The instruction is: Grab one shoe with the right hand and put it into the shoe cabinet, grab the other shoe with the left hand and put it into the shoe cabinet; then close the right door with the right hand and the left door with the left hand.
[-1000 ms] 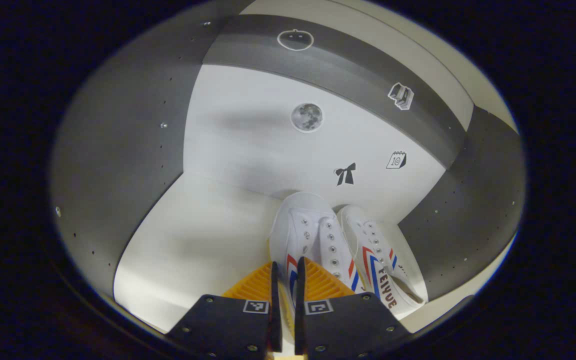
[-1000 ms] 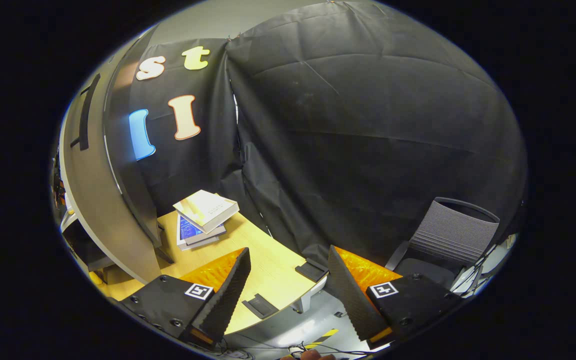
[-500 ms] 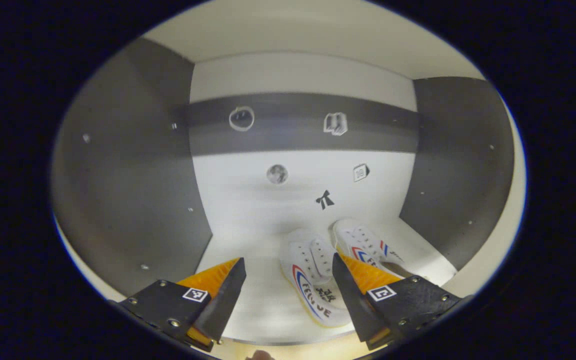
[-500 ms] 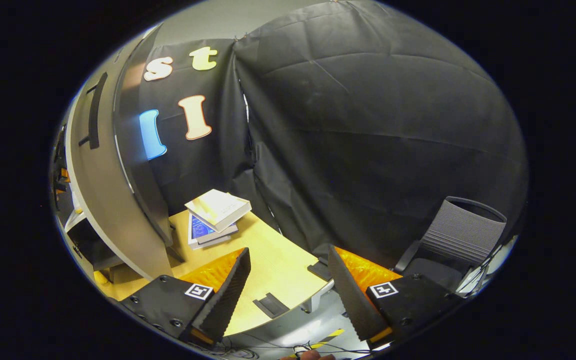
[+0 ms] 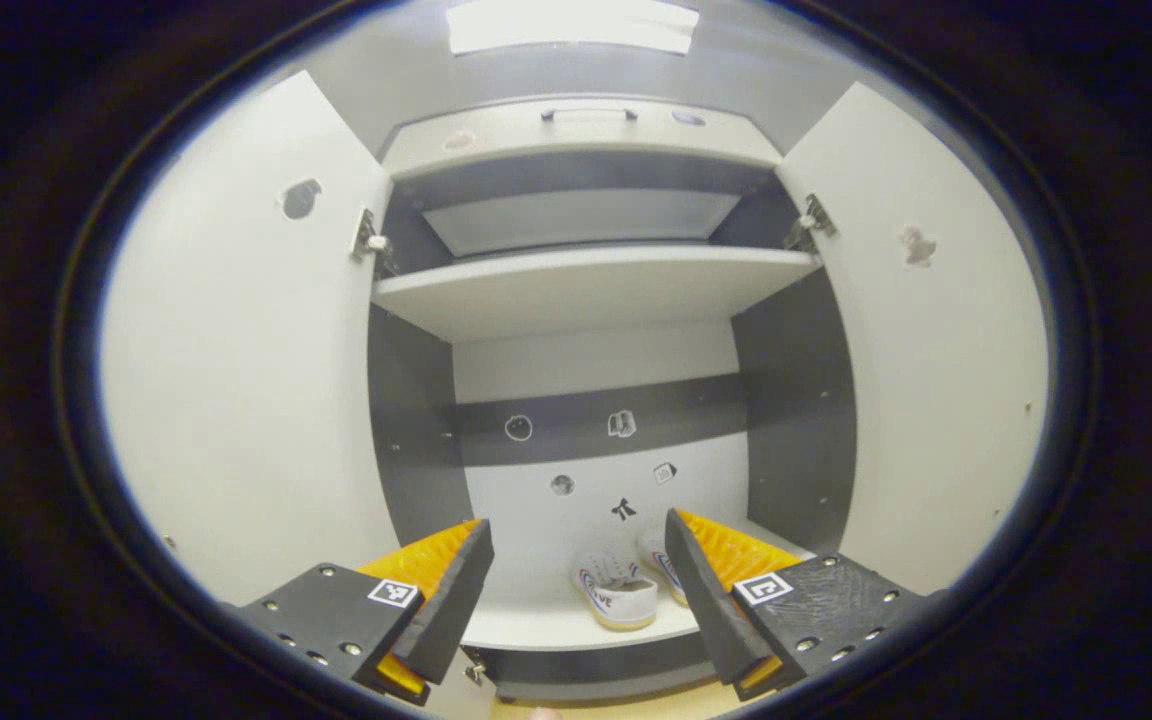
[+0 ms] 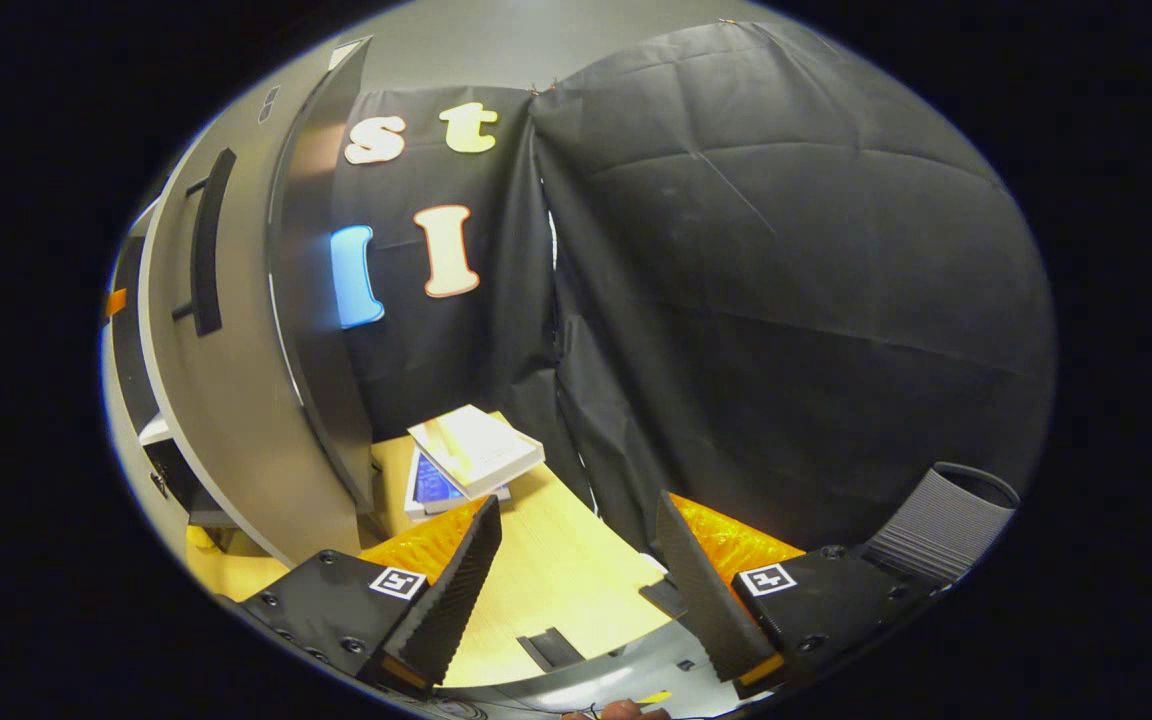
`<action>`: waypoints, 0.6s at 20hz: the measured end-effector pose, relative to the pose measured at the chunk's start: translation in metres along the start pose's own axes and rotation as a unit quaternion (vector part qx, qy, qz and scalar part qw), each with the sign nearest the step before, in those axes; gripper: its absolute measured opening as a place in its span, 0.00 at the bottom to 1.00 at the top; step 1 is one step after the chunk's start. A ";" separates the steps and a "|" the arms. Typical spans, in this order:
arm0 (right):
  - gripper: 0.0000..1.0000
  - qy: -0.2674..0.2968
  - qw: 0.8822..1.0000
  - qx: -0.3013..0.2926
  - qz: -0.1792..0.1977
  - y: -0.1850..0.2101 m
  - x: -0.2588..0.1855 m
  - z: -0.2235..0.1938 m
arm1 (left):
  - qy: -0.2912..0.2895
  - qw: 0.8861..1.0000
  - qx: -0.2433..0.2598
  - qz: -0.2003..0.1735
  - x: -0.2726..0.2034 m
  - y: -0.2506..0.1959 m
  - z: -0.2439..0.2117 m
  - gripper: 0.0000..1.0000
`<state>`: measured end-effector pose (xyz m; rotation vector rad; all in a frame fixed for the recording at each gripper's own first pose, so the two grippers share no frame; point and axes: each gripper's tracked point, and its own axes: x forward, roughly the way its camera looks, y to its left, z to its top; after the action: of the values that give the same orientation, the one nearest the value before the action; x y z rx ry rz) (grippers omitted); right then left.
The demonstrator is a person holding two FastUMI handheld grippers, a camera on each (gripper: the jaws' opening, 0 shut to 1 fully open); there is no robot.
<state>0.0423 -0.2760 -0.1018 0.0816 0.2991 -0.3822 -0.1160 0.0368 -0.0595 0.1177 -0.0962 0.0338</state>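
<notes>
Inside shoe cabinet [image 5: 596,290], both shoes [image 5: 621,592] on bottom shelf; left tongs [image 5: 576,590] and right tongs [image 6: 576,590] apart, empty.

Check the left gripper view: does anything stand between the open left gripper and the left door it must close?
Nothing visible does. The left gripper hangs open facing the cabinet, and the left door stands wide open beside it.

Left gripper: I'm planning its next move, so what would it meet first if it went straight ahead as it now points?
Probably the shoes on the cabinet's bottom shelf, or the back panel just above them. The left gripper is open, nothing between; depth is unclear.
</notes>
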 end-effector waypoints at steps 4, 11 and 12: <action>0.98 -0.030 0.999 -0.004 0.037 0.020 0.015 0.037 | -0.001 0.999 -0.037 0.005 -0.057 0.003 0.011 0.99; 0.93 -0.073 0.991 0.006 0.111 0.053 0.038 0.106 | 0.055 0.992 -0.045 0.102 -0.158 0.021 -0.056 0.99; 0.93 -0.078 0.989 0.009 0.124 0.060 0.039 0.117 | 0.067 0.991 -0.037 0.109 -0.165 0.023 -0.064 0.98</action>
<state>0.1317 -0.2503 -0.0004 0.1058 0.1280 -0.1422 -0.2754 0.0627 -0.1367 0.0306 0.0252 0.2564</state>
